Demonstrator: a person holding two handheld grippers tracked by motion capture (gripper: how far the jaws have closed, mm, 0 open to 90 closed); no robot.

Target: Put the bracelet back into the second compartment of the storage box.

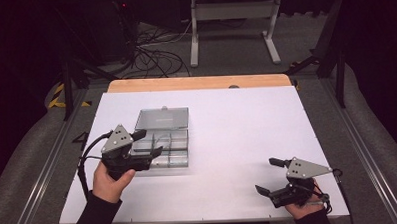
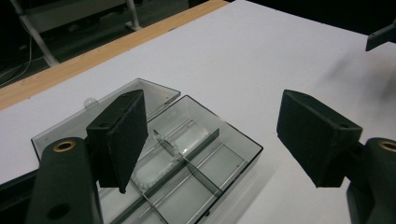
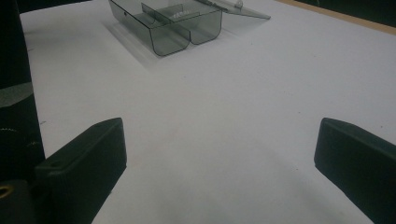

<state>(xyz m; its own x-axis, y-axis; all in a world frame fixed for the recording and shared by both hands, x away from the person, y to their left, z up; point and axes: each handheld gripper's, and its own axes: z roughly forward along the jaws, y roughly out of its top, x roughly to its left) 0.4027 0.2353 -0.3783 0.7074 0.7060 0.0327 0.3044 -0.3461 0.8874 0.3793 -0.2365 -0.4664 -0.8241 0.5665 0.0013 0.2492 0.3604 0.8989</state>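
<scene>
Jaws on both the left gripper point(image 1: 146, 144) and right gripper point(image 1: 267, 175) stand wide apart, holding nothing. We'd keep the left one centred over the clear divided box point(image 1: 164, 149), lid folded back, sitting left of the table's point(image 1: 247, 120) middle, and lower it slowly so we don't nudge those dividers.

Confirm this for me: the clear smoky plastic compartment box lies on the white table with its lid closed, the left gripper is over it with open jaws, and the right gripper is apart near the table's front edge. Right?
Not quite. The clear smoky plastic compartment box has its lid folded open, lying flat behind it on the white table; the high view shows this. The rest holds: the left gripper is over the box with open jaws, and the right gripper is apart near the front edge.
</scene>
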